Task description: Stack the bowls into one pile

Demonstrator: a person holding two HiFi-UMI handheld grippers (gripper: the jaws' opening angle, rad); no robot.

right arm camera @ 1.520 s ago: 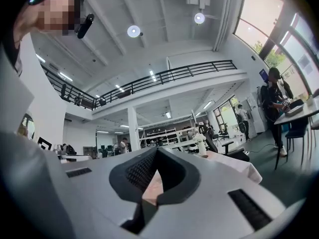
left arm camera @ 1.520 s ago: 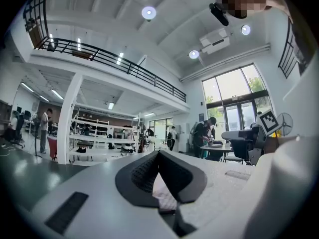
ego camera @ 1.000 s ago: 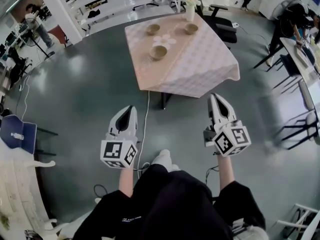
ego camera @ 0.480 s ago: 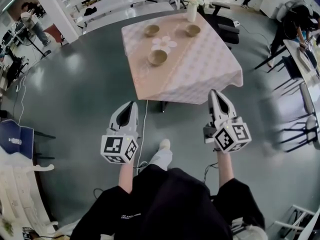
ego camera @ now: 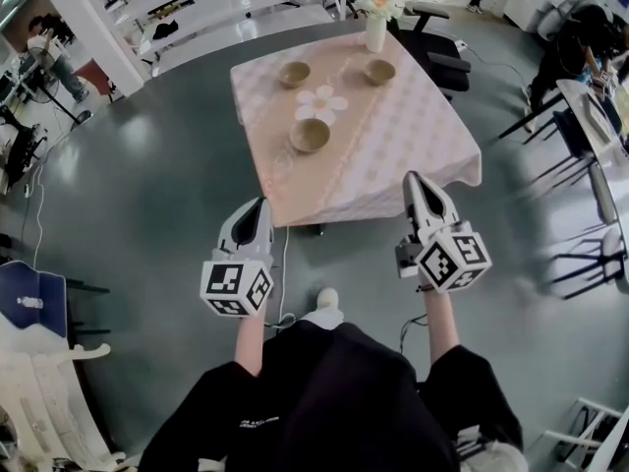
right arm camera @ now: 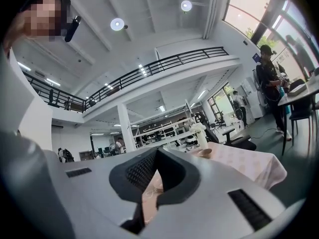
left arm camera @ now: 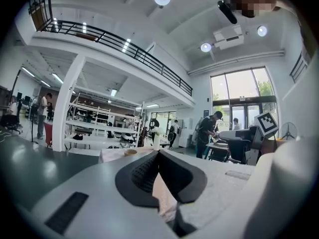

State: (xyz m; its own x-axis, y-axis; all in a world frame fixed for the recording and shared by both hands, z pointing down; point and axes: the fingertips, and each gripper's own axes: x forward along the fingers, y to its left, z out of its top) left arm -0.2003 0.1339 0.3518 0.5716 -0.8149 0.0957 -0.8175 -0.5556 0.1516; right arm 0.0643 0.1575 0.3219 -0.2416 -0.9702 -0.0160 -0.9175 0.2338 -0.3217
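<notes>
Bowls sit apart on the table (ego camera: 413, 136) with the pink cloth: the near bowl (ego camera: 310, 135), the far left bowl (ego camera: 293, 73) and the far right bowl (ego camera: 379, 71). A flower mat (ego camera: 322, 101) lies between them. A white vase (ego camera: 375, 29) with flowers stands at the far edge.

We stand on the shiny grey floor (ego camera: 147, 185), just short of the table. Our left claw (ego camera: 259, 204) and right claw (ego camera: 413, 178) point level at the table. Each one is pinched tight with nothing in it.

A black chair (ego camera: 442, 62) stands behind the table. White shelves (ego camera: 197, 8) run along the back of the big room. One person (ego camera: 573, 42) bends over a desk at the right.
</notes>
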